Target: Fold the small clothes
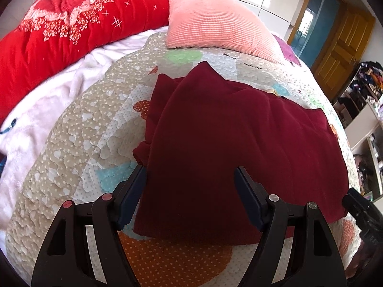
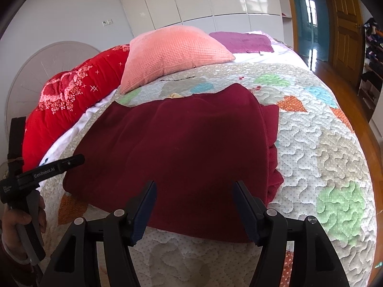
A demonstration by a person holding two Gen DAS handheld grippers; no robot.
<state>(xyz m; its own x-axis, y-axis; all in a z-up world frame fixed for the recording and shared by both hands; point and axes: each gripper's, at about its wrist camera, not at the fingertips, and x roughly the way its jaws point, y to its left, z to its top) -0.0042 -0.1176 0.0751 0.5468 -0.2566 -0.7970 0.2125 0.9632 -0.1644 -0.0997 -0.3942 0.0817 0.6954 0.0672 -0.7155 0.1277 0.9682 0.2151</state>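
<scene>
A dark red garment [image 1: 227, 131] [image 2: 179, 143] lies folded into a rough rectangle on the patchwork quilt [image 1: 71, 143] [image 2: 323, 143]. My left gripper [image 1: 190, 169] hovers over the garment's near left part, jaws wide apart, nothing pressed between them. My right gripper [image 2: 194, 183] stands open over the near right part of the cloth, its pads clear of the fabric. In the right wrist view, the left tool's black body [image 2: 47, 169] shows at the left edge, held by a hand [image 2: 14, 220]. Extra layers of cloth bunch along the garment's right side [image 2: 273, 157].
A pink pillow [image 1: 215, 21] [image 2: 172, 52] and a rolled red floral duvet [image 1: 59, 38] [image 2: 71, 95] lie at the head of the bed. A purple cloth [image 2: 244, 41] sits behind the pillow. Wooden floor [image 2: 335, 76], doors and cluttered shelves [image 1: 363, 91] are to the right.
</scene>
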